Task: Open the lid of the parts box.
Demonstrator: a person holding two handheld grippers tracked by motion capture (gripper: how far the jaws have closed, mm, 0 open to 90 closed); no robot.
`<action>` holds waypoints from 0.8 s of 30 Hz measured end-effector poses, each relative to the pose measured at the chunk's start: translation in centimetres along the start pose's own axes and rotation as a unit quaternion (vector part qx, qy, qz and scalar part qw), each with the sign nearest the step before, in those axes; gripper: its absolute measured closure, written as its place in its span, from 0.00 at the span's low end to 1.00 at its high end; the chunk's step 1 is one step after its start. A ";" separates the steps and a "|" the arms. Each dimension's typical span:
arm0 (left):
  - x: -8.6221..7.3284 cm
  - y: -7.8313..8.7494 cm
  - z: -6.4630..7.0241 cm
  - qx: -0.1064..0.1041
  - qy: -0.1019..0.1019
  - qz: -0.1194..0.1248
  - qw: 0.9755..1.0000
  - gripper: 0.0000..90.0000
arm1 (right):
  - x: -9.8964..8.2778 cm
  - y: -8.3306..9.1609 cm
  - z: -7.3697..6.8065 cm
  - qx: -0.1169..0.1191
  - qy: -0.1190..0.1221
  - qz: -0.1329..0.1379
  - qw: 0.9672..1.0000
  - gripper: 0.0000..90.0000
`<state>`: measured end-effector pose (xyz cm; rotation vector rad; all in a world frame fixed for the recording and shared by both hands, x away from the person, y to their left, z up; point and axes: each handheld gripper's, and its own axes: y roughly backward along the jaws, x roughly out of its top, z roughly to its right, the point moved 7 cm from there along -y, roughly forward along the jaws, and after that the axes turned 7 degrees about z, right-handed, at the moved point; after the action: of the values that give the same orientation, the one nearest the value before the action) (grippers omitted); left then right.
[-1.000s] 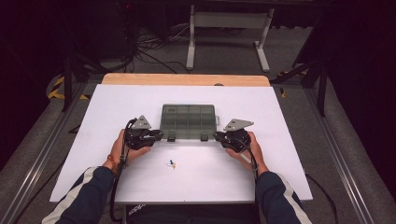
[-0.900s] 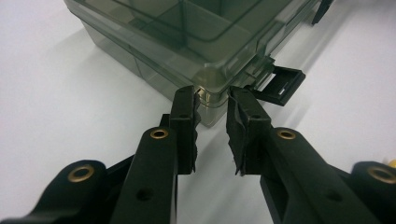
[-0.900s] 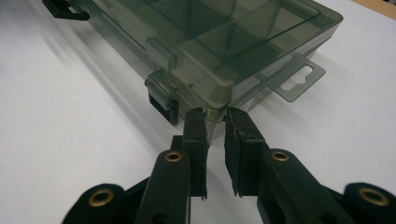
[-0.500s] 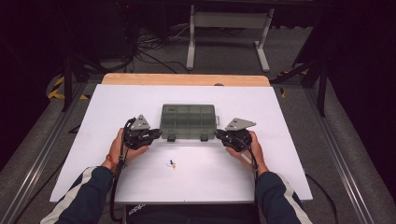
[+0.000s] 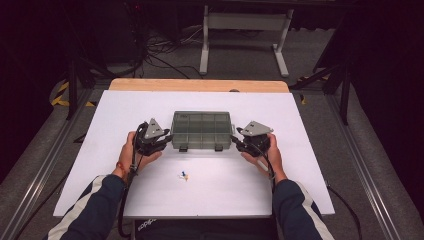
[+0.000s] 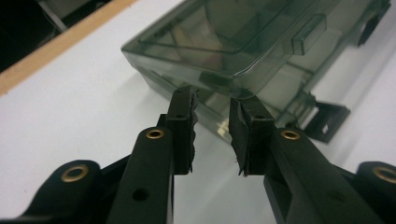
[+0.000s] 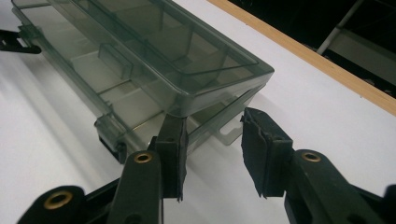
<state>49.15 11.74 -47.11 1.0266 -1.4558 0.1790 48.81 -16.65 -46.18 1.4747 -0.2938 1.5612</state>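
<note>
A white table [image 5: 310, 165] with a wooden far edge spreads under a fixed overhead camera, and a smoky translucent compartment box [image 5: 202, 129] sits near its middle, lid down, its two dark latches hanging open on the near side. A person in dark sleeves with white stripes reaches in from the near edge, one hand at each end of the box. The left gripper [image 5: 165, 140] sits at the box's left near corner; its own view shows the jaws standing apart, tips just at the box's [image 6: 243, 51] end wall beneath the lid's rim, clamped on nothing. The right gripper [image 5: 236, 142] meets the right near corner, jaws likewise apart, one tip tucked under the lid's [image 7: 187, 51] corner, the other clear of the box. A small blue-and-yellow item [image 5: 184, 175], too small to identify, lies on the table between the forearms, apart from the box.
</note>
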 end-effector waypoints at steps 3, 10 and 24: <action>0.7 -0.3 -0.5 0.019 0.004 0.015 1.000 0.70 | 0.9 -0.1 0.7 -0.005 -0.005 0.015 1.000 0.69; 1.7 -0.8 -1.1 0.023 -0.016 0.047 0.999 0.70 | 2.1 -0.4 1.4 0.004 0.002 0.035 0.999 0.77; 3.4 -1.3 -3.0 0.019 -0.024 0.066 0.997 0.80 | 4.5 -0.9 2.2 0.003 0.014 0.046 0.999 0.82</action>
<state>52.80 11.41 -44.13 0.9702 -1.5704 0.2798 51.66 -15.69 -42.03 1.4605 -0.3452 1.6555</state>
